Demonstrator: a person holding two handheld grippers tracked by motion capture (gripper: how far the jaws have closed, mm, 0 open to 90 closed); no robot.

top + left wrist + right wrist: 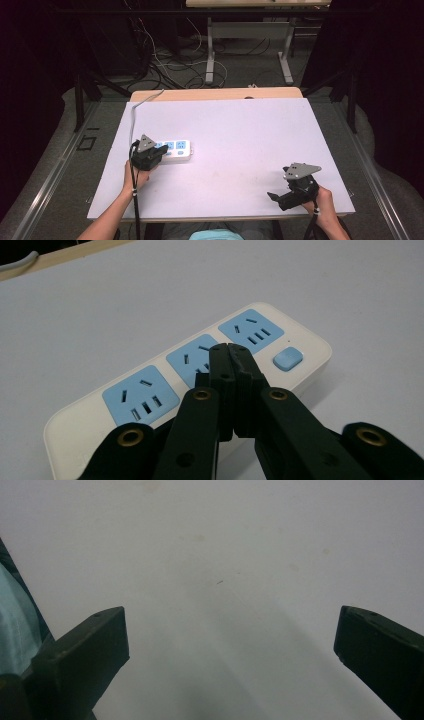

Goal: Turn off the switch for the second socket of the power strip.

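Power strip (pixel 172 148) was the thing at hand: a white bar with three blue socket faces in a row and a small blue button (pixel 288 358) at one end. It lay flat on the pale sheet (pixel 240 145) that covered the table, toward the sheet's left side, and a grey cord (pixel 137 107) ran from near it up past the sheet's far edge.

Seen from the high view, the left gripper (pixel 159 152) sat right over the near-left end of the strip, held in the person's left hand (pixel 135 176), with its grey three-cornered plate on top. In the left gripper view the two black jaws were pressed flat together, tip against tip, with nothing between them. The closed tips (pixel 228 351) stood over the middle socket (pixel 197 362); whether they touched its blue face or hung just above it could not be told. The other two sockets lay uncovered on either side.

The right gripper (pixel 274 196) was well apart from the strip, near the right front corner of the sheet, held in the person's right hand (pixel 322 200) and pointing toward the left. In the right gripper view its jaws stood wide apart, one at each lower corner, with bare sheet between them and nothing in their grasp.

A second table's legs (pixel 247 47) and loose cables on the floor (pixel 170 65) showed beyond the far edge.
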